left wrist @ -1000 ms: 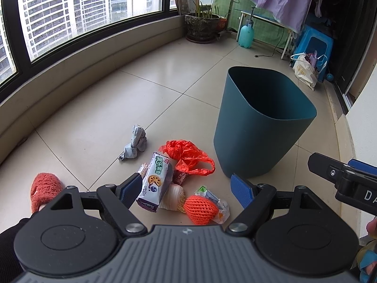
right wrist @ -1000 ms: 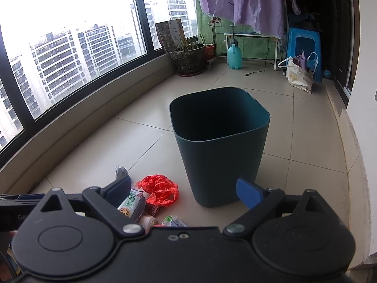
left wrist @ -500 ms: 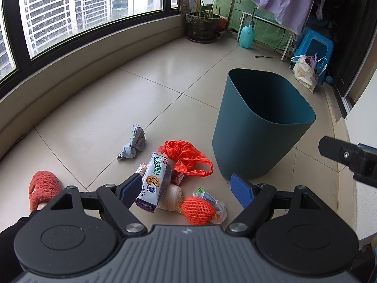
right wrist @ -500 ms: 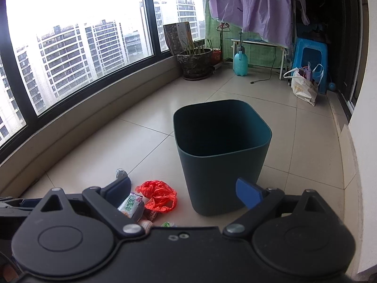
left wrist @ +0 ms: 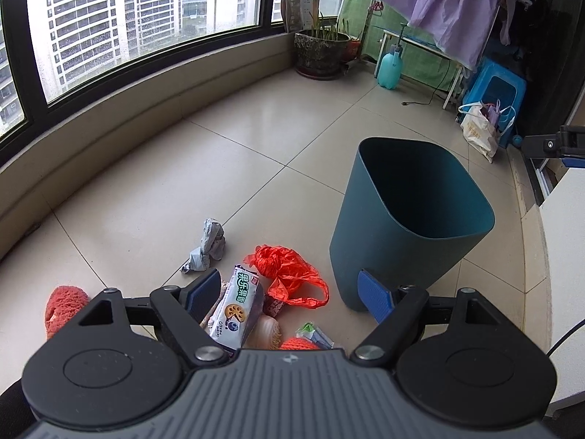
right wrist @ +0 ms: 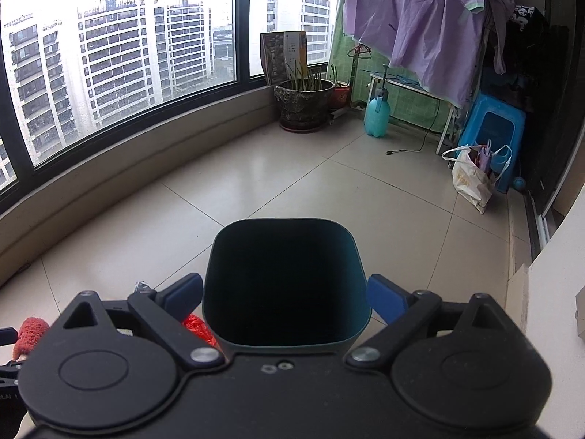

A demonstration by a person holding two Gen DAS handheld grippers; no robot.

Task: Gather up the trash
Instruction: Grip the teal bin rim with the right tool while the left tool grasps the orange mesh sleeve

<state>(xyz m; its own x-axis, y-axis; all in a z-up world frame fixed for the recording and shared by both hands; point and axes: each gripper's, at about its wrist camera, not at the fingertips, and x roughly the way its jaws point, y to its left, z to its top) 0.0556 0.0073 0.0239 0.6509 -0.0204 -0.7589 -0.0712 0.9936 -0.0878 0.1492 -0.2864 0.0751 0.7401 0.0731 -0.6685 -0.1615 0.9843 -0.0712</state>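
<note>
Left gripper [left wrist: 289,292] spread wide, empty, over snack packet [left wrist: 236,301]; right gripper [right wrist: 285,294] likewise, teal bin [right wrist: 285,285] between fingers.

Teal bin [left wrist: 409,226], red-orange plastic bag [left wrist: 289,274], grey crumpled paper [left wrist: 208,245]

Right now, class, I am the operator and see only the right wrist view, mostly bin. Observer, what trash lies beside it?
Observer: In the left wrist view, a snack packet lies on the floor left of the bin.
Operator: Anything further out?
Observer: A crumpled grey wrapper, apart from the pile, toward the window.
Operator: Is the left gripper holding anything?
Observer: No. The left gripper is open and empty, pointed at the pile.
</note>
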